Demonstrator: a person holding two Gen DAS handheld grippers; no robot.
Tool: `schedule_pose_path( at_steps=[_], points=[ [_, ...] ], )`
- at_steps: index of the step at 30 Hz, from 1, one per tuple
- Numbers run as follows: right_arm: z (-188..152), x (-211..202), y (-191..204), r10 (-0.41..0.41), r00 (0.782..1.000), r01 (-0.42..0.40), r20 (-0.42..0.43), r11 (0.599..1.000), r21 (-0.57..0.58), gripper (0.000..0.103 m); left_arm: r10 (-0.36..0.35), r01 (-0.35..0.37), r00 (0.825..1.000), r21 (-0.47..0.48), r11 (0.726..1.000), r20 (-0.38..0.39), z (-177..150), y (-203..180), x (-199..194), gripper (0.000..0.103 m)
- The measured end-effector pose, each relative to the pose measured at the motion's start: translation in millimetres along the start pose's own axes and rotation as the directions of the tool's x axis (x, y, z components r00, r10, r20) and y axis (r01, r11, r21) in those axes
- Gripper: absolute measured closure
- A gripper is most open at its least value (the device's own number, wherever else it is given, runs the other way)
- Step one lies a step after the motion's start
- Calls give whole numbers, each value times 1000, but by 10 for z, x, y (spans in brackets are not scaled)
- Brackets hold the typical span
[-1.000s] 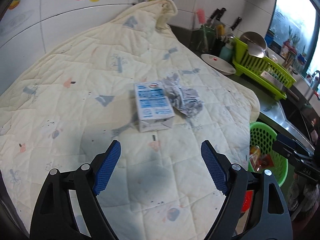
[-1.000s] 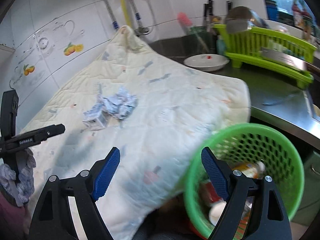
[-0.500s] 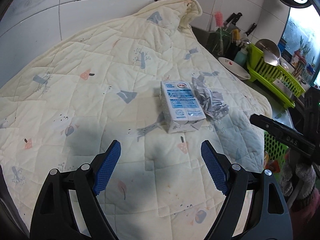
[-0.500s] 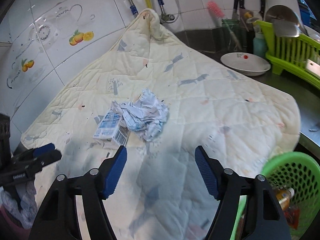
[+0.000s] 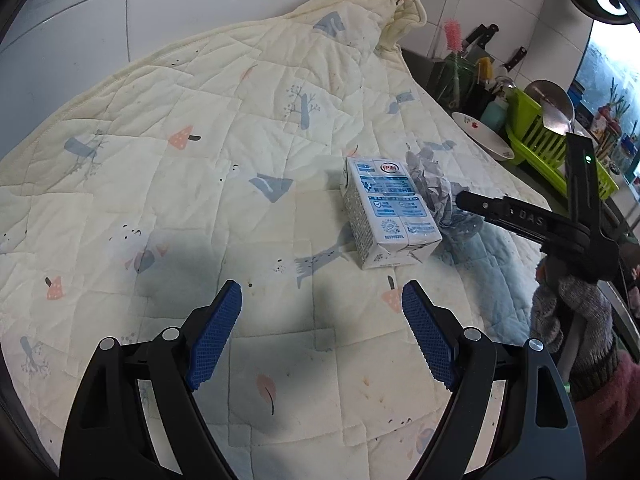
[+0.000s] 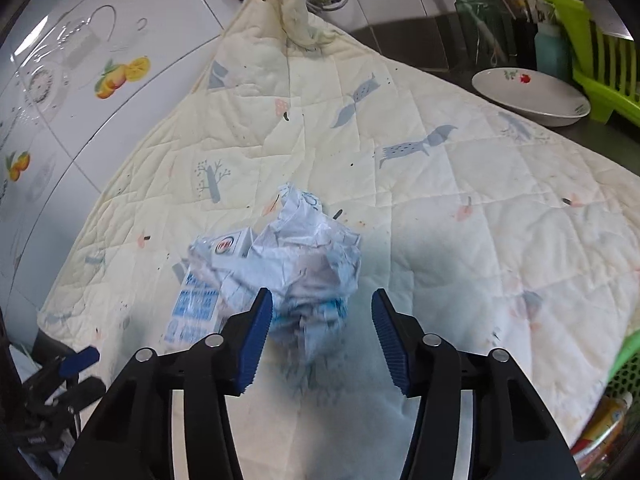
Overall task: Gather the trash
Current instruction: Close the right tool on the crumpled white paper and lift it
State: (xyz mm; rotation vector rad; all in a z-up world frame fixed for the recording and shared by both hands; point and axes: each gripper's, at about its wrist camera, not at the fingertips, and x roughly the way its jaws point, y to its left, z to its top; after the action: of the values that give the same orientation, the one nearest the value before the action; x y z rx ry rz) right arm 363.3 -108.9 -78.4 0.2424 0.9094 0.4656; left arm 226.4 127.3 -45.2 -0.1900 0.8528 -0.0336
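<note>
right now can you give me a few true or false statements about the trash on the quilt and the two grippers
1. The blue-and-white milk carton lies on the cream quilted blanket. True.
2. The crumpled white-and-blue paper wad sits inside the green plastic basket. False: it lies on the blanket, touching the carton.
3. The left gripper is shut on the carton. False: it is open, short of the carton.
4. The right gripper points at the paper wad, which lies between its blue pads. True; its jaws have just been closing.
5. A white bowl sits beyond the blanket. True.
</note>
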Motion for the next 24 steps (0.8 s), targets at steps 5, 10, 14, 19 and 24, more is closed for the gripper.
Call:
schedule_pose_path(
  at_steps=[5, 10, 14, 19, 24],
  points=[
    [61, 181, -22, 5, 1000, -4, -28, 1000, 28, 60, -3, 3, 1000, -4, 1000, -5, 18, -3, 38, 22],
    [54, 228, -74, 19, 999, -17, -41, 999, 51, 77, -6, 6, 1000, -4, 1000, -7, 58, -51, 89, 22],
    [35, 108, -83, -7, 1000, 7, -9, 1000, 25, 83, -5, 5, 1000, 10, 1000, -7, 125, -146, 149, 22],
    [-12, -112, -101, -32, 999, 32, 27, 999, -15, 84, -2, 3, 1000, 19, 1000, -19, 240, -288, 261, 22],
    [-106, -375, -141, -60, 996, 64, 63, 996, -58, 84, 4, -4, 999, 23, 1000, -34, 355, -441, 417, 17]
  ],
)
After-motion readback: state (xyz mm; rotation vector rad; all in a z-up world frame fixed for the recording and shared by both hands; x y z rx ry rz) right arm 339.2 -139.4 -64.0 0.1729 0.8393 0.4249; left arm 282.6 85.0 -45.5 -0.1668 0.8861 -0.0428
